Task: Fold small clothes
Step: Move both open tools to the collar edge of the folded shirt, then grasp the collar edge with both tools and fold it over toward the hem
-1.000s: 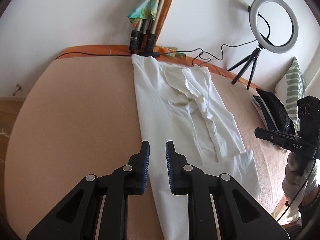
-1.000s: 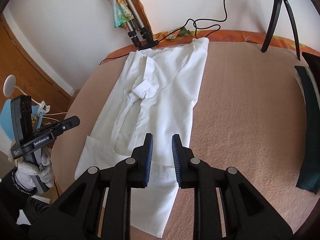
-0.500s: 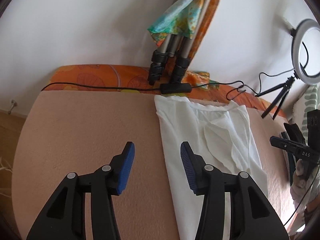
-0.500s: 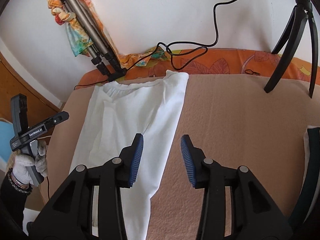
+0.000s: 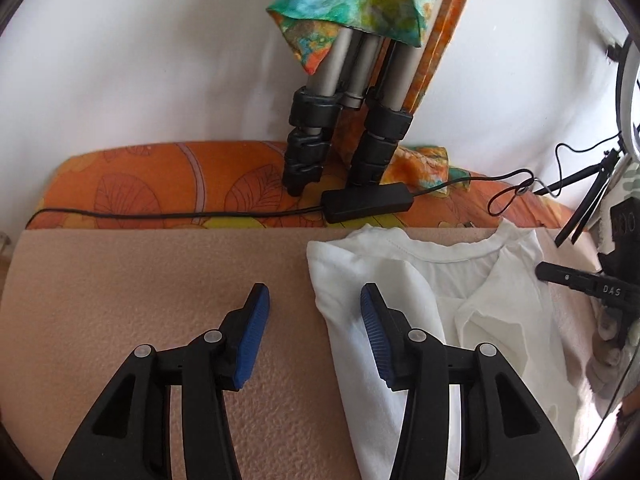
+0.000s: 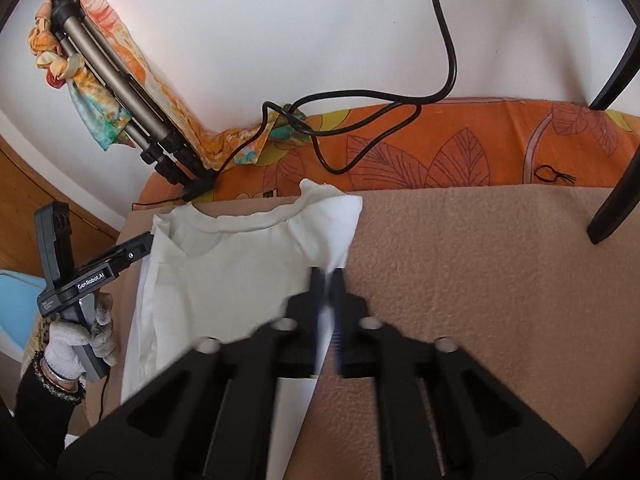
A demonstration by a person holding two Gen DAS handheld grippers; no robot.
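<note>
We hold our left gripper (image 5: 314, 322) spread wide astride the white shirt's (image 5: 420, 300) near-side edge; our right gripper (image 6: 329, 294), blurred, pinches its opposite edge. The shirt lies on the peach blanket (image 5: 140, 280), collar toward the tripod (image 5: 344, 128).

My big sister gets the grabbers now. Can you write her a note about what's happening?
Left gripper: open, fingers astride the white shirt's edge near the collar, holding nothing.
Right gripper: blurred, fingers close together on the shirt's other edge near the collar; looks pinched, can't be sure.
The shirt lies on the peach blanket, sides already folded in.
Left: probably grip with the left too, then fold the collar end down toward the hem.
</note>
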